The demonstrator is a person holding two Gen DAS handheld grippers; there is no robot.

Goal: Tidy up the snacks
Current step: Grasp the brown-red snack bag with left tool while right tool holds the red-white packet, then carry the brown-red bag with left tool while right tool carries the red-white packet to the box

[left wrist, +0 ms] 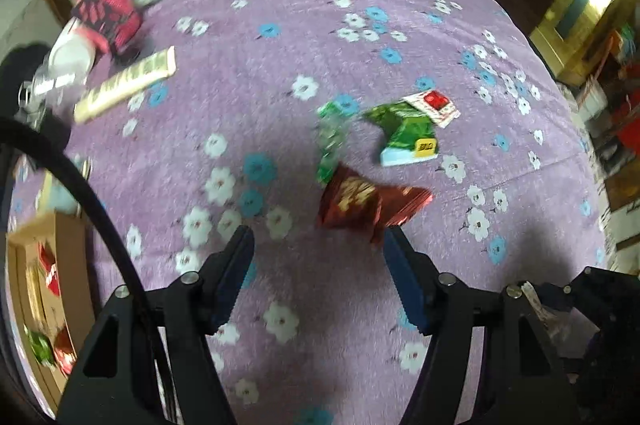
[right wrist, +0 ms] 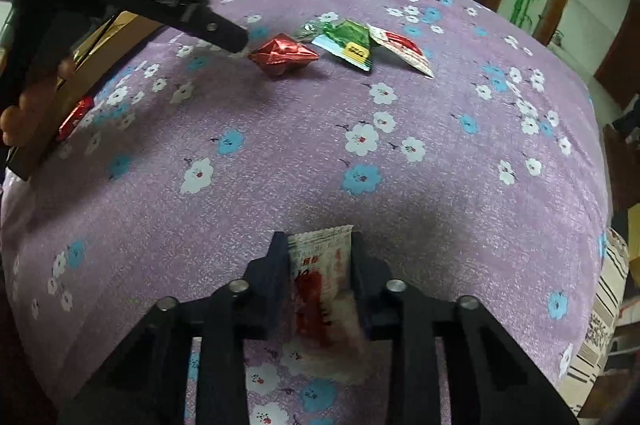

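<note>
On the purple flowered cloth point(left wrist: 280, 65) lies a red foil packet point(left wrist: 360, 201), just ahead of my open left gripper point(left wrist: 319, 241), nearer its right finger. Behind it are a clear green packet point(left wrist: 330, 141), a green packet point(left wrist: 408, 129) and a white-and-red sachet point(left wrist: 434, 105). My right gripper point(right wrist: 318, 239) is shut on a white sachet with red print point(right wrist: 320, 265), low over the cloth. In the right wrist view the left gripper point(right wrist: 234, 39) reaches to beside the red foil packet point(right wrist: 284, 55). A cardboard box point(left wrist: 68, 245) at the left holds red and green packets.
At the far left corner stand a pink jar point(left wrist: 104, 5), a white bottle point(left wrist: 74, 55) and a cream-coloured tube point(left wrist: 128, 85). A black cable point(left wrist: 92, 193) arcs over the box. The table's edge curves down at the right point(right wrist: 600, 225). A brick counter lies beyond.
</note>
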